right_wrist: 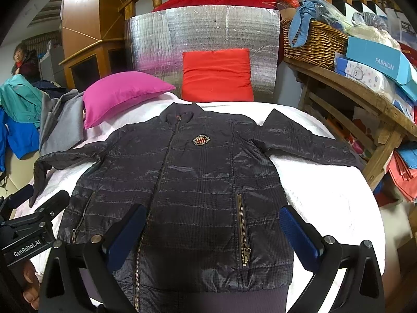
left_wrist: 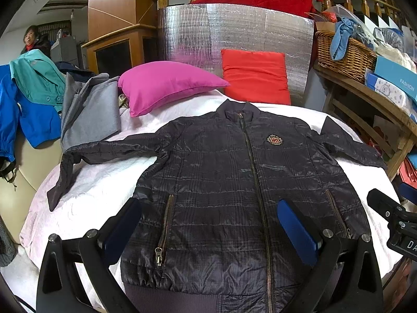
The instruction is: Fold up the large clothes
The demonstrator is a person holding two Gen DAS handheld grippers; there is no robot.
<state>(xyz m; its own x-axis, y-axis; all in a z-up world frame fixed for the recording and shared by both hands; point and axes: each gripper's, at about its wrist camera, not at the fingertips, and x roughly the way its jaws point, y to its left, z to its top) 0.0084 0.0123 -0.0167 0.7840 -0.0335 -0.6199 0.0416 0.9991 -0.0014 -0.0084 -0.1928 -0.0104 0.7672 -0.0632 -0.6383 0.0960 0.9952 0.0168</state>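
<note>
A dark quilted zip jacket (left_wrist: 221, 177) lies flat, front up, on a white-covered bed (left_wrist: 99, 190), sleeves spread to both sides; it also shows in the right wrist view (right_wrist: 187, 182). My left gripper (left_wrist: 208, 221) is open and empty, hovering over the jacket's lower hem, its blue pads (left_wrist: 297, 229) wide apart. My right gripper (right_wrist: 211, 229) is open and empty too, over the hem on the right side. The right gripper's body shows at the right edge of the left view (left_wrist: 396, 219); the left gripper's body shows at the left edge of the right view (right_wrist: 28, 227).
A magenta pillow (left_wrist: 166, 83) and a red pillow (left_wrist: 256, 75) lie at the head of the bed against a silver foil panel (left_wrist: 234, 31). Grey, teal and blue clothes (left_wrist: 39, 99) are piled left. A wooden shelf with a wicker basket (left_wrist: 344, 52) stands right. A person (left_wrist: 32, 39) stands far left.
</note>
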